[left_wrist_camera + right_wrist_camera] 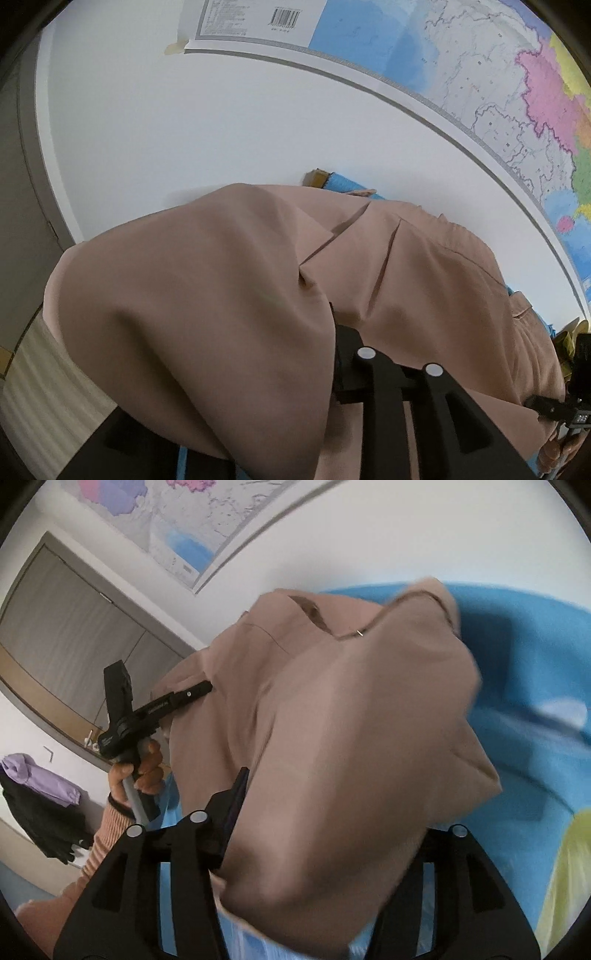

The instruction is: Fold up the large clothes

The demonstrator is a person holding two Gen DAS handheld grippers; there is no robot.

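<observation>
Your left gripper (199, 691) and right gripper (236, 801) both have jaws closed on the beige garment (351, 738), held up off the blue blanket (535, 657). Cloth drapes over both grippers, and its hem edge hangs loose at the right. Your left hand (138, 771) grips the handle. Behind are a white wall with a map (480, 74), a grey door (66, 627) and purple clothing (40, 779) at the left.
</observation>
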